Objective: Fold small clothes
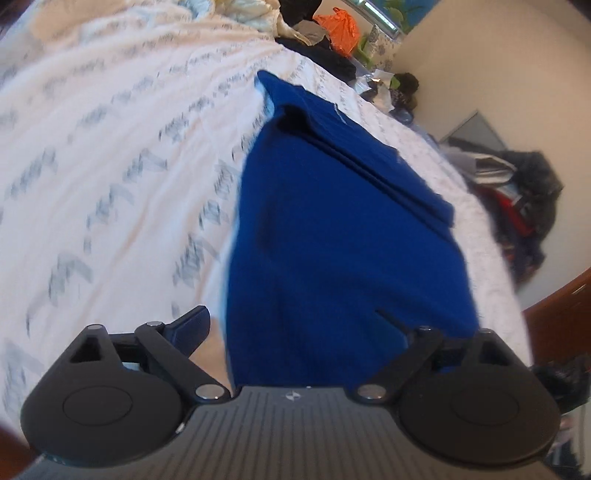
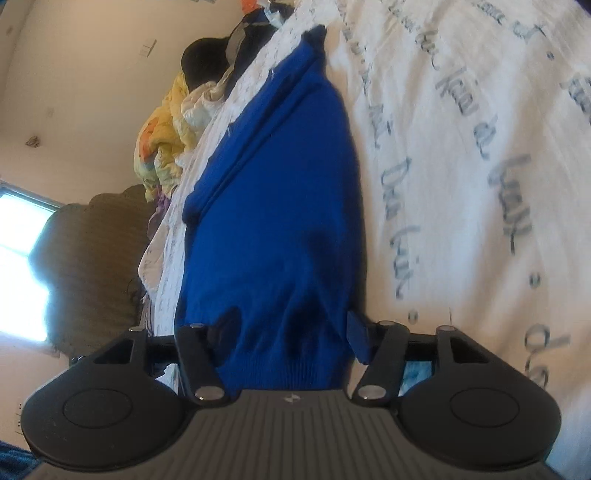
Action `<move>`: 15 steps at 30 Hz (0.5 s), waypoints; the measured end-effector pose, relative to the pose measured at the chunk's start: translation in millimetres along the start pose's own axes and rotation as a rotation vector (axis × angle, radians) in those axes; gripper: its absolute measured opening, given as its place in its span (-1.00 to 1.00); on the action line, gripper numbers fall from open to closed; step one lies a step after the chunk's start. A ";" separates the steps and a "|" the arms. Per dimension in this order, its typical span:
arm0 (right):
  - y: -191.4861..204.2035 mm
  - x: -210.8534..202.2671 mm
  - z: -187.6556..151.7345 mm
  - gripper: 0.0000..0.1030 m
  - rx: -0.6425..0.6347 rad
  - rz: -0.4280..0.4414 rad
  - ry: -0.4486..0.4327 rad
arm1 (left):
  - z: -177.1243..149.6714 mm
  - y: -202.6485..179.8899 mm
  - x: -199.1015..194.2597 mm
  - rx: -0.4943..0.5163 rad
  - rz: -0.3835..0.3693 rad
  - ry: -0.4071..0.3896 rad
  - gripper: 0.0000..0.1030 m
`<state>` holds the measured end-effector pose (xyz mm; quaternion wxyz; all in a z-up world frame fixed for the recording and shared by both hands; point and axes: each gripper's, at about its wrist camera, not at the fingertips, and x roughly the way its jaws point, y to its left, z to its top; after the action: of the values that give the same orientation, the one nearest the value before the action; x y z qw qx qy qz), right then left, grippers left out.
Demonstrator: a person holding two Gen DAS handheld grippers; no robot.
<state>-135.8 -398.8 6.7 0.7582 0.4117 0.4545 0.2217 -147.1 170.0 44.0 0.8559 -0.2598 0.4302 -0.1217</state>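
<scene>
A: Blue knit [image 1: 332,240] front and centre, draped over the white sheet [image 1: 110,147], running out ahead of the left gripper [image 1: 295,328]. Fingers spread wide, cloth lying between them.

B: Pinched?

A: Can't tell from here. The right gripper [image 2: 291,332] is just as wide, knit [image 2: 273,206] filling its gap, hem at the fingers' base.

B: Only on the right?

A: Yellow bedding [image 2: 162,140] beyond. The left alone catches an orange bag [image 1: 341,31].

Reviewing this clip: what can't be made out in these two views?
- Left wrist view: the blue garment covers the right finger of the left gripper, so its grip is unclear.
- Right wrist view: the garment fills the right gripper; contact is hidden.
- Bedsheet print: blurred.
</scene>
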 end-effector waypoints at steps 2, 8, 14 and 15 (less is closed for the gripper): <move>-3.1 1.5 -16.9 0.12 0.062 0.046 0.022 | -15.7 -2.3 -7.0 -0.038 -0.030 0.009 0.76; 10.5 14.8 -23.2 -0.74 0.018 -0.031 0.065 | -22.5 -15.9 5.5 0.001 0.036 0.090 -0.78; 17.3 -12.4 -28.1 -0.92 -0.062 -0.118 0.025 | -11.2 -20.4 -21.5 0.148 0.108 0.044 -0.81; 10.1 -11.9 -29.8 -0.92 -0.046 -0.142 0.035 | -14.6 -19.3 -19.5 0.168 0.124 0.059 -0.81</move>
<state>-167.3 -389.1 13.7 0.7731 0.3570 0.4907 0.1846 -170.1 157.4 60.6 0.8676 -0.1564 0.4585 -0.1120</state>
